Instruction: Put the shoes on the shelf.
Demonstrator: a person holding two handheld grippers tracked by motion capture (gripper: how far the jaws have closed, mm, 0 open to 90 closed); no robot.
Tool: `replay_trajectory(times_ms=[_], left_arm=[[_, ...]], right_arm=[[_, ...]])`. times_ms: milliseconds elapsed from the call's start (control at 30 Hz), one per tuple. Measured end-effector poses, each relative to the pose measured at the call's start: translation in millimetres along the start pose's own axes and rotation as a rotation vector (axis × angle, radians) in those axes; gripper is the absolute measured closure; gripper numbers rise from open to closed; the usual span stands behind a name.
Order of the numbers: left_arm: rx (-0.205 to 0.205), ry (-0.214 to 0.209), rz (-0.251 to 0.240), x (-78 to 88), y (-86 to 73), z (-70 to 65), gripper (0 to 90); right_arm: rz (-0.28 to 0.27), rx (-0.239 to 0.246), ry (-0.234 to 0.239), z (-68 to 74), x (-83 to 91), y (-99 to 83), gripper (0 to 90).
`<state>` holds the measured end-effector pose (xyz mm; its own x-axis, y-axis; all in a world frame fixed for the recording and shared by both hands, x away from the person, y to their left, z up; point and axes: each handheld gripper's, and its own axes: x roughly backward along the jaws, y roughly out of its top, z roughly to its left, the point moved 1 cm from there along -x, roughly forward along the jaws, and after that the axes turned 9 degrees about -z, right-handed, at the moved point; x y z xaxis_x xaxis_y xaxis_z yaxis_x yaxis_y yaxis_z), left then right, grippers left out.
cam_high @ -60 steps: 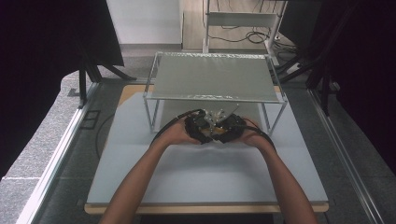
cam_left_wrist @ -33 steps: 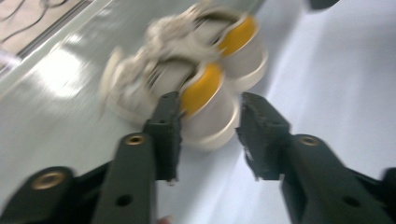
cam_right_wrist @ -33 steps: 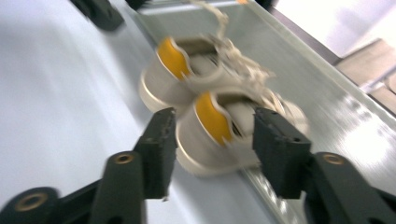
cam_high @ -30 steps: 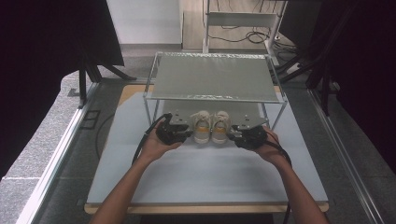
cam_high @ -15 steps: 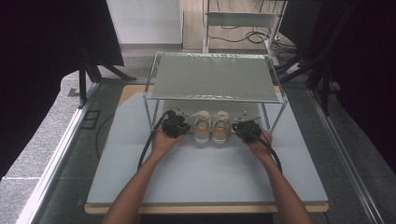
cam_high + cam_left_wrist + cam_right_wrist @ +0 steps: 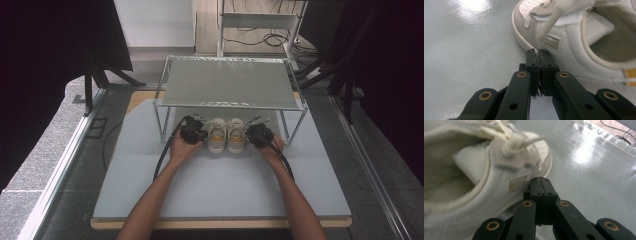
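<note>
**Q.** What risk did this panel illustrate?

**A.** Both claws stood with jaws fully closed and empty. The left gripper pressed at the outer flank of the left shoe, the right gripper at the outer flank of the right shoe. Closed tips on smooth leather could have skidded; in my judgement, an uneven push would have twisted one shoe out of line, or driven the pair against a leg of the rack above.

**Q.** Where did each shoe lie relative to its claw?

**A.** In the left gripper view, the left gripper had its tips touching, or nearly touching, the left shoe, which spread from twelve to three o'clock. In the right gripper view, the right gripper met the right shoe from nine to eleven o'clock; actual contact there could not be told. Seen from the high view, the pair sat side by side on the table, under the rack's front edge, between the grippers.
</note>
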<state>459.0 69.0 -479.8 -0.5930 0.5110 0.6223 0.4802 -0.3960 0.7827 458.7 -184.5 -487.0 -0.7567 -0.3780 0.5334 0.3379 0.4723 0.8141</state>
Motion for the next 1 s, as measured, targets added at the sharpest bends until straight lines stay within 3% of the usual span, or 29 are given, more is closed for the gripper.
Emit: replay_trajectory(times_ms=[67,200,333,433,467,600,700,800,867,1000], left_arm=[[0.004,0.008,0.001,-1.9,1.5,0.4,87.9],[0.005,0.01,-0.001,-1.3,0.6,1.2,87.5],[-0.024,-0.02,-0.021,11.5,-4.7,3.1,84.0],[-0.05,-0.053,-0.025,27.6,-12.2,-1.7,83.7],[0.008,-0.059,-0.03,32.2,-15.9,-7.5,83.7],[-0.016,-0.106,-0.029,48.5,-29.6,-21.0,84.2],[-0.032,-0.134,-0.019,49.6,-32.2,-29.2,84.6],[-0.032,-0.148,-0.017,46.5,-29.6,-37.1,84.6],[-0.027,-0.147,-0.016,42.2,-27.5,-39.5,84.5],[-0.033,-0.154,-0.02,38.4,-23.3,-40.2,84.3]], right_arm=[[0.008,-0.018,0.0,-0.7,-2.4,2.4,90.0],[0.007,0.009,-0.033,1.5,-3.3,5.1,90.0],[-0.012,-0.005,-0.004,2.1,6.2,-0.4,90.0],[-0.04,0.024,0.003,8.4,21.2,-3.4,90.0],[-0.052,0.035,0.012,10.9,28.1,-4.2,90.0],[-0.132,0.043,0.099,25.5,59.8,-8.7,90.0],[-0.143,0.071,0.162,41.7,72.1,-10.6,90.0],[-0.127,0.126,0.202,59.3,71.5,-10.5,90.0],[-0.111,0.146,0.189,62.5,66.9,-10.6,90.0],[-0.11,0.113,0.21,60.2,58.7,-9.7,90.0]])
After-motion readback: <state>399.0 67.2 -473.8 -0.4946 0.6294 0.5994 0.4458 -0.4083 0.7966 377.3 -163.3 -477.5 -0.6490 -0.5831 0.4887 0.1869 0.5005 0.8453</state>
